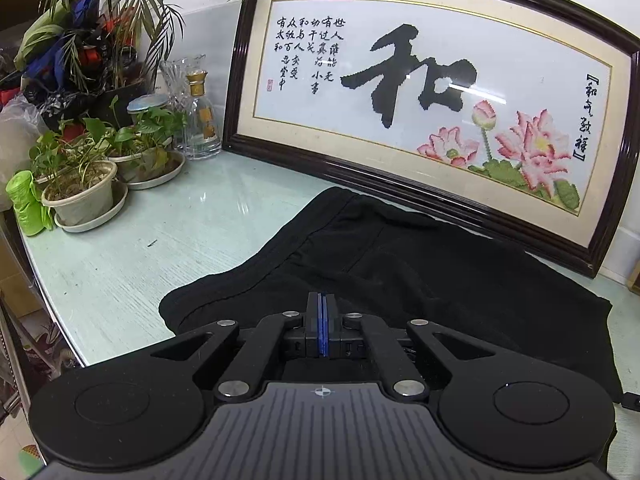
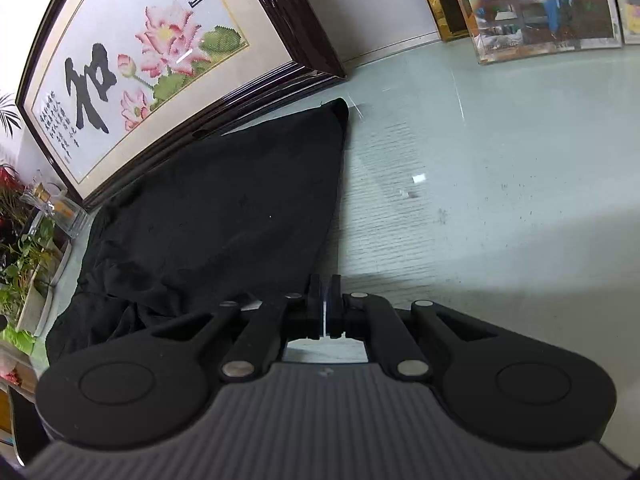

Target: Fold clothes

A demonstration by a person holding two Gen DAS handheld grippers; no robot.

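While the black garment (image 1: 400, 276) lies spread on the pale green table (image 1: 132, 256), butting the frame (image 1: 436, 196) at 12 o'clock | left gripper (image 1: 323, 304) pressed together over cloth | right gripper (image 2: 325, 294) nearly closed at garment's edge, grip on cloth unclear | pots (image 1: 80, 196), bottle (image 1: 202, 120) at 10 o'clock | photo (image 2: 540, 4) at 1 o'clock.

A framed embroidery (image 1: 432, 108) leans behind potted plants (image 1: 80, 176) on the table (image 1: 168, 232).
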